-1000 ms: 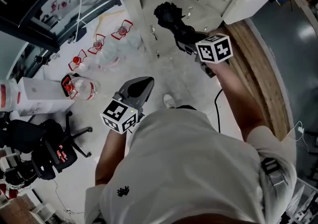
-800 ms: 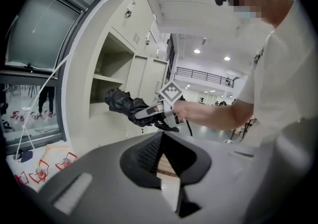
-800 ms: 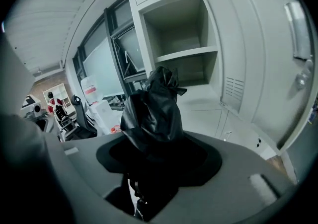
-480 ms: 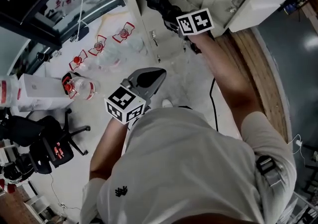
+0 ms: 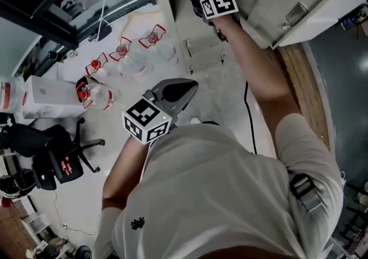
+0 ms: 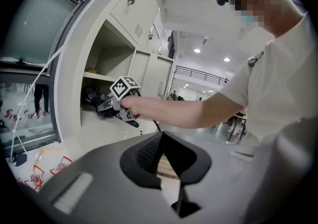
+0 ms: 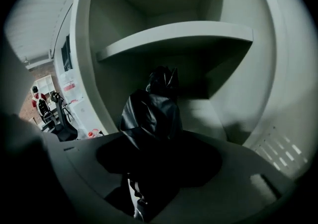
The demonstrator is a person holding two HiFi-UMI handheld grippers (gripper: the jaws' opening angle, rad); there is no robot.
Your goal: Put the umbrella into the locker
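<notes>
Right gripper view showed the folded black umbrella (image 7: 149, 118) clamped in the jaws of the right gripper (image 6: 103, 110), its tip now under the shelf (image 7: 174, 37) and inside the open locker (image 7: 233, 94). A second before, I had held it well out in front of the opening. It hung above the compartment floor, so in my judgement it still had to be lowered and let go. The left gripper (image 5: 172, 88) stayed near my body, its jaws closed on nothing.

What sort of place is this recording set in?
Likely an office or lab building's locker area: pale metal lockers, a black swivel chair, and a bright hall beyond.
</notes>
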